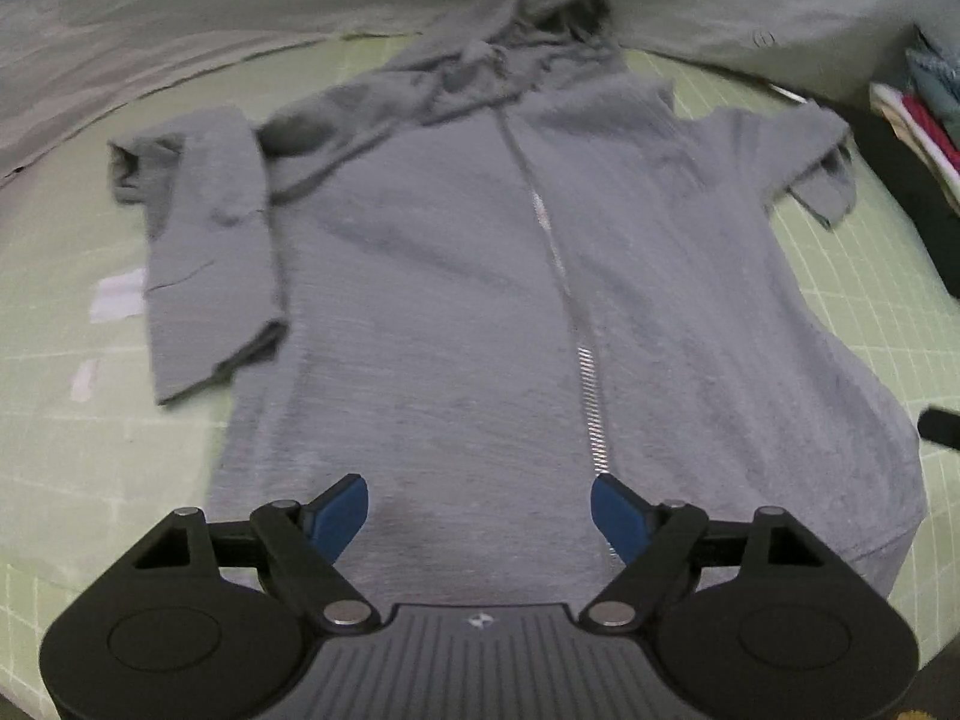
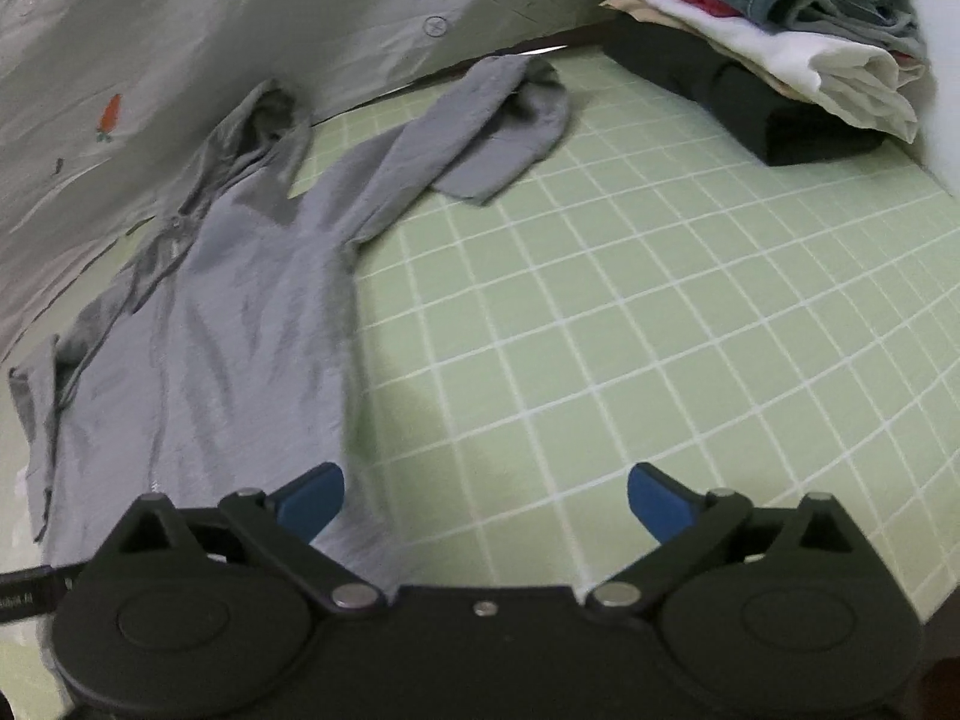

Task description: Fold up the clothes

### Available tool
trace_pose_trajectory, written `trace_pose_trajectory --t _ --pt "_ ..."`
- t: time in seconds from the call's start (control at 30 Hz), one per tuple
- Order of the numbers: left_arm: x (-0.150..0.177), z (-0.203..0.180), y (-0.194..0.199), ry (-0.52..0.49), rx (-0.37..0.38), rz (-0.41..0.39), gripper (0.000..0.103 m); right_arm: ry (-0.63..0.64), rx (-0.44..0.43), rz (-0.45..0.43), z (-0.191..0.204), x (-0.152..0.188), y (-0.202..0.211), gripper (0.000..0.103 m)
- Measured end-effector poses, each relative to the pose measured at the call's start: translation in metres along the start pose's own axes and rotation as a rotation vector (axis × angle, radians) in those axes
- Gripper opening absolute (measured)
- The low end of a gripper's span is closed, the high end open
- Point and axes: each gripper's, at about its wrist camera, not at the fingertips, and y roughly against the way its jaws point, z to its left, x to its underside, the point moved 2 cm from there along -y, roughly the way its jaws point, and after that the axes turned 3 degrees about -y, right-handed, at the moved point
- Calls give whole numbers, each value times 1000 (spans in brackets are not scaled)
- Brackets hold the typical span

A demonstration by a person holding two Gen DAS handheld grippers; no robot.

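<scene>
A grey zip-up hoodie point(image 1: 450, 300) lies flat, front up, on a green grid mat point(image 2: 600, 300). Its zipper point(image 1: 564, 276) runs down the middle and its hood point(image 1: 528, 30) points away from me. One sleeve point(image 1: 210, 228) is folded down along the left side, and the other sleeve point(image 2: 480, 120) stretches out to the right on the mat. My left gripper point(image 1: 480, 516) stands open over the hem beside the zipper's lower end, with nothing pressed between its blue pads. My right gripper point(image 2: 486, 498) is open wide at the hoodie's point(image 2: 228, 330) right lower edge, its left pad over cloth and its right pad over bare mat.
A stack of folded clothes point(image 2: 780, 30) sits on a black item at the mat's far right corner. A pale grey sheet point(image 2: 180, 30) rises behind the mat. White tape strips point(image 1: 117, 294) lie left of the hoodie. Open mat spreads to the right.
</scene>
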Motion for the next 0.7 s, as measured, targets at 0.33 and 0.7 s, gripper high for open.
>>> trace_pose_trajectory --t 0.33,0.7 --pt "-9 -20 -33 78 -76 104 83 91 7 28 -25 -49 -48 102" --pt "-17 -12 -45 213 -142 176 99 191 -24 -65 -40 -139 -116 100"
